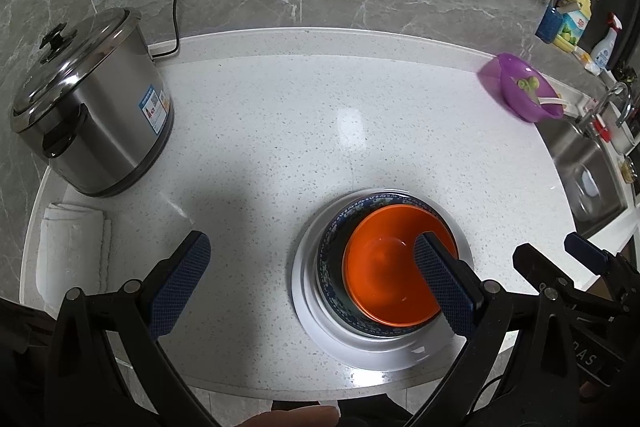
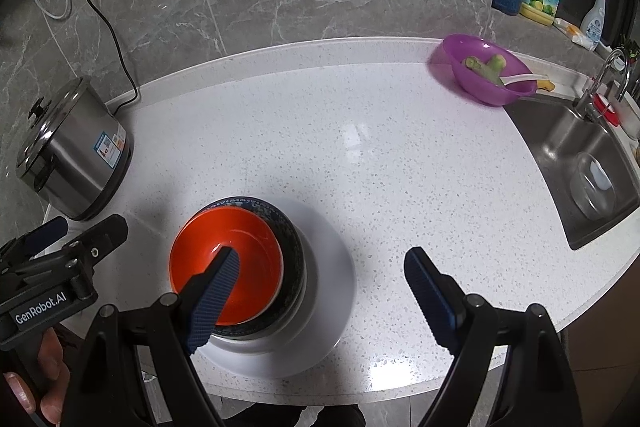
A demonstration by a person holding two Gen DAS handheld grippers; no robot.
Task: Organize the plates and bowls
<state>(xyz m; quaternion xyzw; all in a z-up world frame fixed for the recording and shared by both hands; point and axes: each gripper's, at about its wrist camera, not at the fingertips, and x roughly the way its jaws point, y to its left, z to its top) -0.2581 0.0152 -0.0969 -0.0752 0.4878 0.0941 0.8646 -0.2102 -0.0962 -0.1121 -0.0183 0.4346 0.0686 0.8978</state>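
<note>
So here's my stack near the front edge of the tabletop (image 1: 280, 115): orange bowl (image 1: 384, 279) nested in a blue-patterned bowl (image 1: 332, 227), both sitting on a white plate (image 1: 304, 291). Biggest at the bottom, I'd guess so it stays steady and saves room.

My left claw (image 1: 316, 275) and right claw (image 2: 320, 291) both hang wide apart, gripping nothing. One finger of each hovers over the orange bowl, touching or not I can't tell.

Count: two nested bowls, one white plate I can see (maybe more underneath, hard to say), plus one purple bowl (image 2: 484, 67) way off by the sink (image 2: 576, 155), possibly next.
</note>
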